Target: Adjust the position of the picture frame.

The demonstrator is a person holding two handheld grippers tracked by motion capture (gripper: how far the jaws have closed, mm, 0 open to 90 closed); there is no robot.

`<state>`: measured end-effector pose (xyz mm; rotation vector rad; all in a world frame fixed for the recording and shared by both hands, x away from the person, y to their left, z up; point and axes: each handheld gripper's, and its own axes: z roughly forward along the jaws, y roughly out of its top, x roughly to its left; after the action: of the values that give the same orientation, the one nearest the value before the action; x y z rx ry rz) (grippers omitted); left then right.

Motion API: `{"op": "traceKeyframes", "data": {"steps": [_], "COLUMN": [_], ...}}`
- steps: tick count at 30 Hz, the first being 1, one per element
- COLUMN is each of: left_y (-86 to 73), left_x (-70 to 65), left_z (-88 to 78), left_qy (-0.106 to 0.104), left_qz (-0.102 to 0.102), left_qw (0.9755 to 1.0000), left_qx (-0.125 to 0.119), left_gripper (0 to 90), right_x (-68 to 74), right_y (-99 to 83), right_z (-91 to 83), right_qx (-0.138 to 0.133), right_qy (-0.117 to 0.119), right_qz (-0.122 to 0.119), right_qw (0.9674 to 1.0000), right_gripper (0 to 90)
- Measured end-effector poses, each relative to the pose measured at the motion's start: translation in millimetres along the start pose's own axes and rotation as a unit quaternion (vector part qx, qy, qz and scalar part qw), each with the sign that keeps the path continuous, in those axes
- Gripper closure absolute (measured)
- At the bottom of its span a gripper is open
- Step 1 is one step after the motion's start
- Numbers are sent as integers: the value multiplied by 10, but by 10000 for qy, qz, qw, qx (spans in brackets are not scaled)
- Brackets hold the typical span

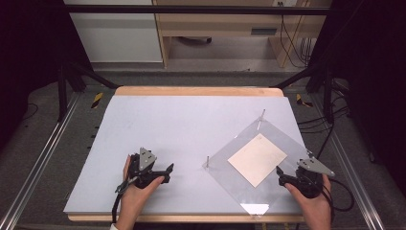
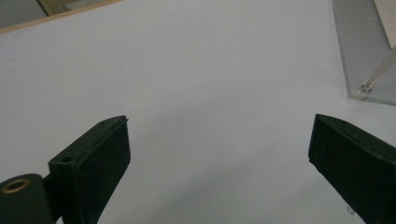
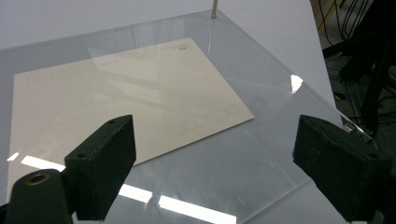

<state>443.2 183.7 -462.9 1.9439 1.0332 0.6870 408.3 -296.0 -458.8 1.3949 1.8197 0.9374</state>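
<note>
The cream envelope (image 1: 257, 159) lies under, or perhaps on, a clear acrylic sheet (image 1: 282, 136). The right gripper (image 1: 279, 171) hovers at the sheet's near-right edge, jaws spread and empty. The left gripper (image 1: 171, 167), well left of the sheet, is likewise spread.

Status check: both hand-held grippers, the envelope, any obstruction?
Left hand-held gripper open, empty. Right hand-held gripper open at clear plate. Envelope flat under it. Nothing in the way.

surface (image 1: 167, 129): being shown white
clear plate (image 1: 282, 136): being seen transparent, glinting
card (image 1: 257, 159): being shown cream, faintly printed
tongs (image 1: 167, 168): being seen black
</note>
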Motion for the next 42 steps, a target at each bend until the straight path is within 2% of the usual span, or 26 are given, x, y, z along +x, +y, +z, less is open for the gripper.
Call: {"op": "traceKeyframes", "data": {"steps": [6,9,12,13,14,15,17,18,19,20,22,26,31,39,42], "left_y": [52,77,105,125,170,170,245,245,297,297,353,408,436,404,389], "left_x": [-95,-164,-228,-265,-352,-352,-464,-464,-538,-538,-640,-784,-910,-1005,-1030], "left_z": [15,27,22,20,25,25,62,62,104,104,160,311,472,658,688], "left_qy": [-135,-247,-298,-332,-433,-433,-514,-514,-587,-587,-646,-736,-832,-973,-1020], "left_qz": [42,-10,53,83,127,127,198,198,255,255,322,335,329,286,264], "left_qw": [9999,9997,9995,9994,9990,9990,9985,9985,9979,9979,9974,9967,9960,9945,9940], "left_qx": [60,75,52,39,-9,-9,-69,-69,-54,-54,-85,-101,-44,266,295], "left_gripper": [74,95,137,137,184,193,204,205,205,205,208,285,405,550,609], "right_x": [10,12,13,16,15,17,18,22,25,25,36,57,58,18,10], "right_y": [54,77,94,109,147,169,211,232,252,252,302,353,381,484,533], "right_z": [-16,-38,-39,-39,-44,-50,-53,-52,-53,-53,-63,-59,-50,1,46], "right_qx": [40,70,135,167,172,159,183,196,225,225,264,282,341,409,431], "right_qy": [28,25,68,68,85,84,130,132,119,119,173,248,286,327,333], "right_qz": [-105,-201,-248,-270,-349,-363,-435,-453,-491,-491,-532,-650,-658,-740,-777], "right_qw": [9999,9998,9996,9995,9992,9992,9988,9987,9985,9985,9981,9972,9968,9959,9955], "right_gripper": [187,231,255,264,298,308,327,340,356,356,382,389,390,401,403]}}
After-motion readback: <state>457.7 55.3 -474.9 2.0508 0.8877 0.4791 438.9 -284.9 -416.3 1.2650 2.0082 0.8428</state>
